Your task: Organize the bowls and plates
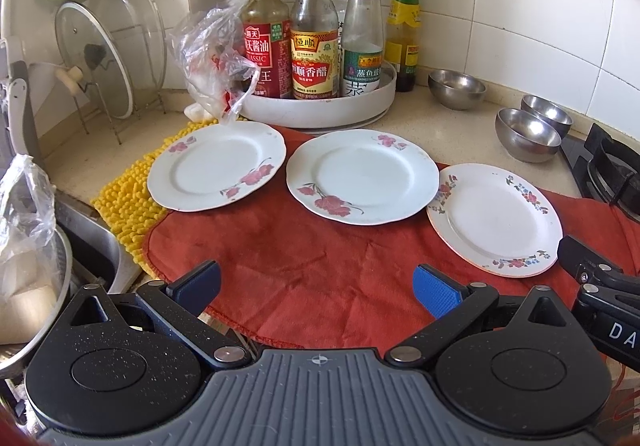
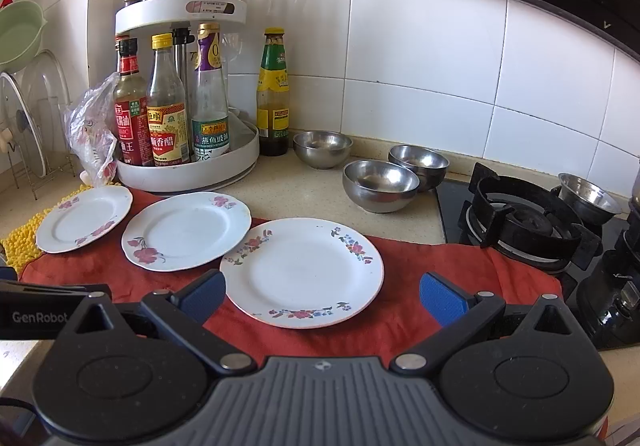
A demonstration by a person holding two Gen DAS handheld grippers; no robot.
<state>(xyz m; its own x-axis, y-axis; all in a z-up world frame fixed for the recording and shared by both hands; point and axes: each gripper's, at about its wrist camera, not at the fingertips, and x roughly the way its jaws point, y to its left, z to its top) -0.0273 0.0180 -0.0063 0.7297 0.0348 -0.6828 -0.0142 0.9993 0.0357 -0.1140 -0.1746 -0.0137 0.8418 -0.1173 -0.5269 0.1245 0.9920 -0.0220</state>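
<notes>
On the countertop, a red cloth (image 2: 400,258) carries three white floral plates in a row. Left plate (image 1: 218,166): partly over a yellow mat (image 1: 124,202) at the cloth's left edge. Middle plate (image 1: 362,176): just beside the left plate, with its right rim at the rim of the right plate (image 2: 302,272); whether those two rims overlap cannot be told. Right plate: nearest the gas hob (image 2: 524,222).

Behind the plates, three steel bowls stand on bare counter. One steel bowl (image 2: 322,148) sits next to a dark sauce bottle (image 2: 273,94). Two further bowls, front (image 2: 380,184) and rear (image 2: 418,166), stand touching or almost touching near the hob. A fourth small steel bowl (image 2: 588,198) rests on the hob at the far right.

A white turntable rack (image 2: 192,166) holding sauce bottles stands behind the left and middle plates.

Left gripper (image 1: 316,286): fingers spread wide, holding nothing, positioned above the cloth in front of the middle plate.

Right gripper (image 2: 320,296): fingers spread wide, holding nothing, positioned with the near edge of the right plate between its blue pads (image 2: 442,302), apart from them.
</notes>
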